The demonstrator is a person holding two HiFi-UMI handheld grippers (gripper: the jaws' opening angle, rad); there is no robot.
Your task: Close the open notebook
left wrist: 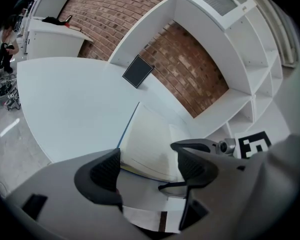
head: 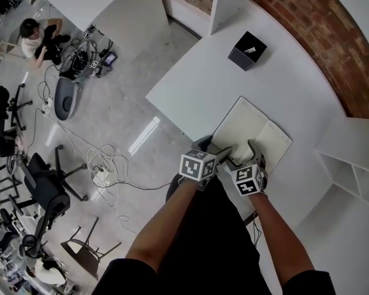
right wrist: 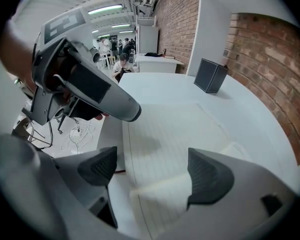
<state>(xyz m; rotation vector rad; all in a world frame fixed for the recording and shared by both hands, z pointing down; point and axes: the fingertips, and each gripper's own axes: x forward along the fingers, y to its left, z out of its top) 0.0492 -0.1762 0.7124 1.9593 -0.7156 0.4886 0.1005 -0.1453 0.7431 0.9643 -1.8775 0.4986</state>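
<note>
While left tongs [left wrist: 150,167] and right tongs [right wrist: 152,172] gape released, rectangular cream ruled notebook [head: 253,131] lying open, smooth white table [head: 200,85].

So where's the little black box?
In the head view, upper right, the black box sits on the white table, beyond the open notebook, near the brick wall.

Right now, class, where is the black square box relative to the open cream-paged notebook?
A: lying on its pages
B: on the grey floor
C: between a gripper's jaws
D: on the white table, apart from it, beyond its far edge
D: the black square box stands on the white table, clear of the open cream-paged notebook, on the side away from the person.
</note>
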